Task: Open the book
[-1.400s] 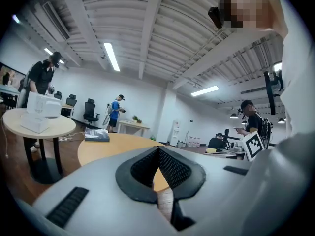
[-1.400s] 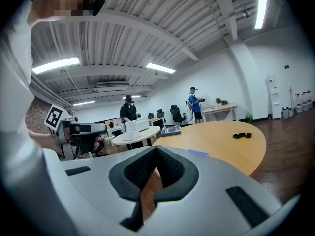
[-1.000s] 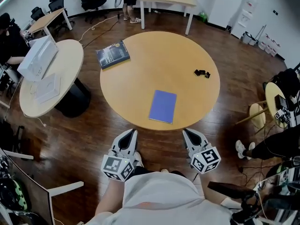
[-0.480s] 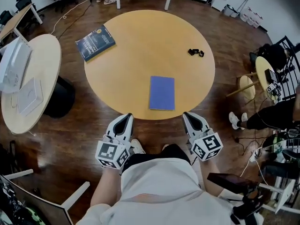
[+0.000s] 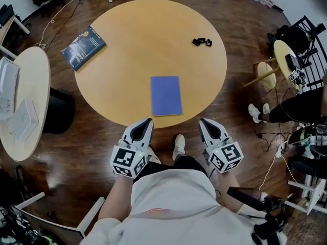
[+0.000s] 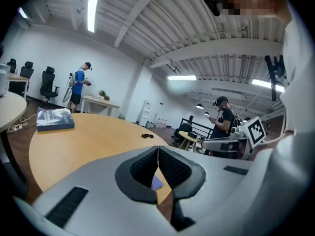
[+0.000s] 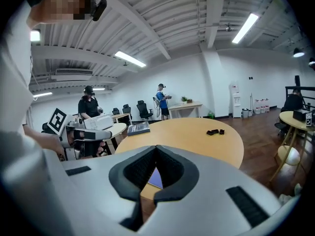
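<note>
Head camera looks steeply down from just off the near edge of the round table. A camera on the left hand-held gripper and one on the right hand-held gripper peer low across it — all three catch the dark book at its far edge.

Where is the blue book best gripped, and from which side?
Grip the blue book by its cover's free long edge, coming low from the near rim of the table: it lies flat and closed. Which long edge is the spine I cannot tell.
</note>
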